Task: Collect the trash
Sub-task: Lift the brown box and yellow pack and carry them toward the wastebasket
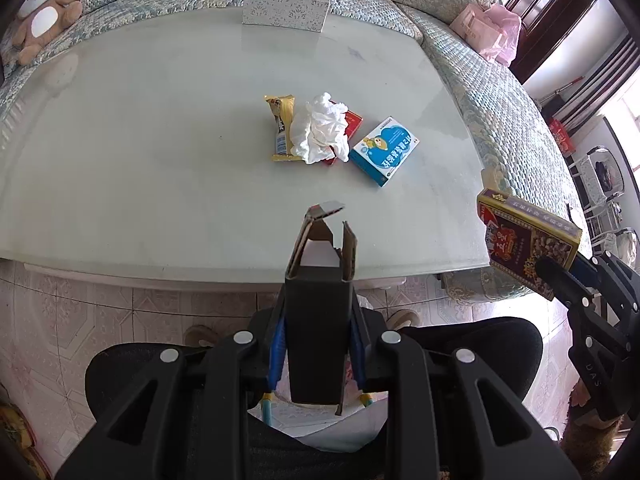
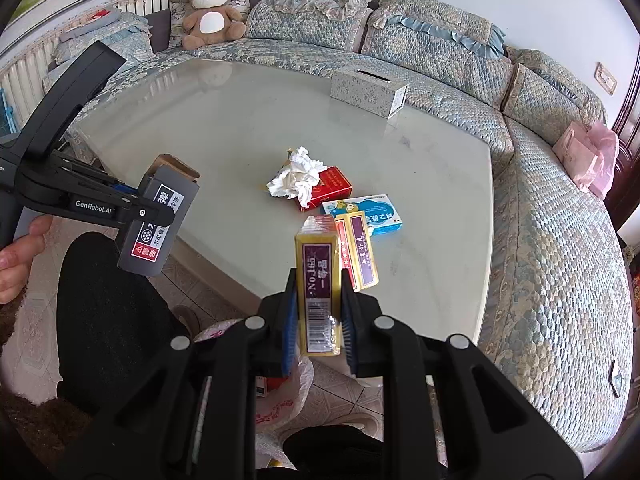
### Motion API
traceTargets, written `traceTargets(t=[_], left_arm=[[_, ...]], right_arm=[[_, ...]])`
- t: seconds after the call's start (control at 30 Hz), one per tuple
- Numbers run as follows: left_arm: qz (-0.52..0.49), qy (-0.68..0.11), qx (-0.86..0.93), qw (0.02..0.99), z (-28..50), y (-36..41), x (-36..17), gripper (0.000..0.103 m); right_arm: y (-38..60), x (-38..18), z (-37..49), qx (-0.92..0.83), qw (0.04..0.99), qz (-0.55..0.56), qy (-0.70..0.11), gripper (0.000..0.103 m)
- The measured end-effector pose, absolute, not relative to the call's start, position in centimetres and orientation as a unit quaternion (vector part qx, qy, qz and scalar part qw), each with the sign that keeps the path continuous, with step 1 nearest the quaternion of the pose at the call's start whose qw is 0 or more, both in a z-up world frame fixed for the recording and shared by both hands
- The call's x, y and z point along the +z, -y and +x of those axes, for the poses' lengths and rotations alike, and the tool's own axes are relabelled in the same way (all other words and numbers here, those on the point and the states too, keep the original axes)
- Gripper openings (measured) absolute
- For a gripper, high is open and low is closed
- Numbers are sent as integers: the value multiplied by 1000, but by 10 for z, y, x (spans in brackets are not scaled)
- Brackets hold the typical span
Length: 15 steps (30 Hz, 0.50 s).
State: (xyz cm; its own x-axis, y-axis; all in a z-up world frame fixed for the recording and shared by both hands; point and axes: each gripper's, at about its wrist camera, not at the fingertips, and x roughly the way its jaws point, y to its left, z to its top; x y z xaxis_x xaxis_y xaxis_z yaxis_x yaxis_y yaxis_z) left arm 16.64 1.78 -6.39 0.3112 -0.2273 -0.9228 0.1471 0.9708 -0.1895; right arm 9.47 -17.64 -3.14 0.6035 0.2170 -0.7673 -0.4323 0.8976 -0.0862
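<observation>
The table (image 1: 120,140) stands in the bend of a sofa (image 2: 560,260) that runs along its far edge and right edge. A tissue box (image 1: 285,12) sits at the middle of the far edge. Near the table's centre lies a cluster: a snack wrapper (image 1: 282,128) on the left, a crumpled tissue (image 1: 320,128) just right of it and resting on a flat pack (image 2: 334,188), then a medicine box (image 1: 385,151) to the right, close by. A plush bear (image 2: 210,12) sits on the sofa beyond the far left corner. A gift bag (image 2: 588,158) lies on the sofa past the right edge. Before the near edge, above the floor, the left gripper (image 1: 318,320) holds an open carton (image 1: 318,308); to its right, the right gripper (image 2: 320,320) holds a printed box (image 2: 320,292).
</observation>
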Motion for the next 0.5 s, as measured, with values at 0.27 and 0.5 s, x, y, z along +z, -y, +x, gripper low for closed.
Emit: traceTargets(t=[0.27,0.5], left_arm=[[-8,-577,-131,806,142,-2,-74,26],[13,-584,-146,798,125,11,-93,26]], right_arm=[[162,-40,71,195,877,-147,-414,19],[154,-50,54,207,869,-149,-424,19]])
